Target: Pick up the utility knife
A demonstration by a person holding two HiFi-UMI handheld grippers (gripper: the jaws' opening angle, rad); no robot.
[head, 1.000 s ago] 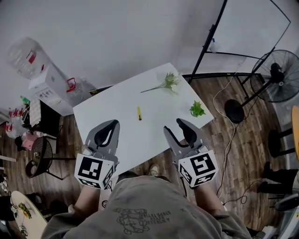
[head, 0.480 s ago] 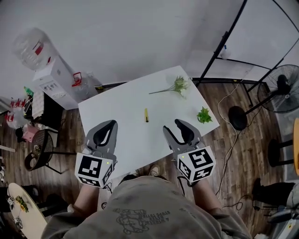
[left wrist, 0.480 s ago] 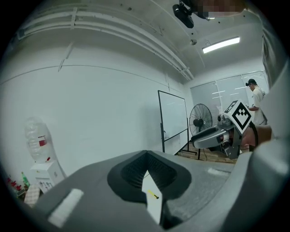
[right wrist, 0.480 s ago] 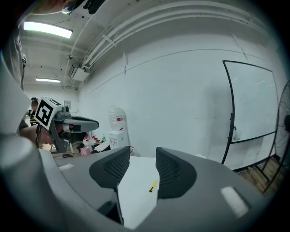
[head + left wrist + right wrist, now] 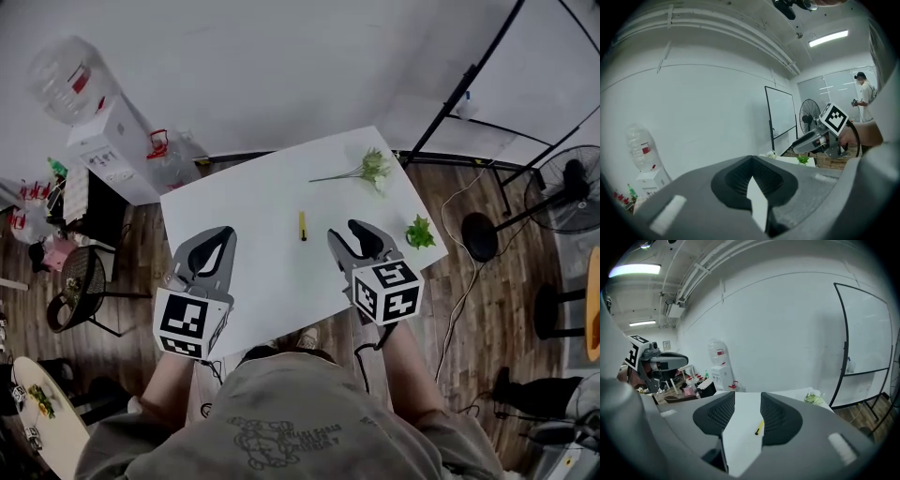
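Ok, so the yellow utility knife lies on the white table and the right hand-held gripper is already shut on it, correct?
No. The yellow utility knife does lie on the white table, but the right hand-held gripper is not shut on it: the right gripper view shows its jaws apart, the knife lying untouched farther out, seen through the gap.

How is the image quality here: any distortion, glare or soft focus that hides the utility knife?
Head view: dim, flat light, but the utility knife reads clearly on the white table. Right gripper view: strong fisheye, utility knife small yet visible, ceiling light blown out. Left gripper view: fisheye, utility knife not in sight.
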